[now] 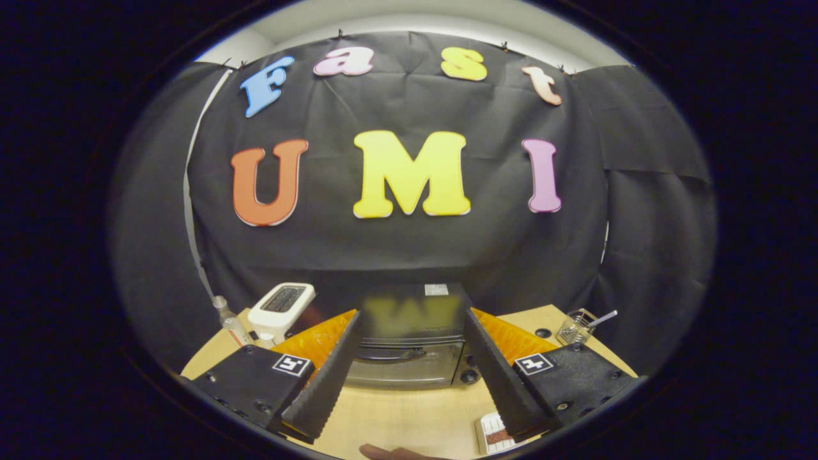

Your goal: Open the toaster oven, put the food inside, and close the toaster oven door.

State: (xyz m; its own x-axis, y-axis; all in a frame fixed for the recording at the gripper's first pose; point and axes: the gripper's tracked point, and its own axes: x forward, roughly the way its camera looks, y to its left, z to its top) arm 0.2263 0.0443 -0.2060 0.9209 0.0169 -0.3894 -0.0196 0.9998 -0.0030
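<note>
Tongs: gripper [409, 364], fingers spread wide, nothing held between them.
Between the fingers: toaster oven [409, 345], black, door shut, standing on the wooden table [409, 415] just ahead.
Under the oven: orange mat [511, 335] showing either side.
Near right finger: small tray of food [495, 434], at the table's near edge, partly hidden.
Beyond, left: white pop-up toaster [281, 310]; clear bottle [229, 319].
Beyond, right: wire holder [577, 327] with a utensil.
Progress: by my reckoning nothing done; opening, loading and closing all remain.
</note>
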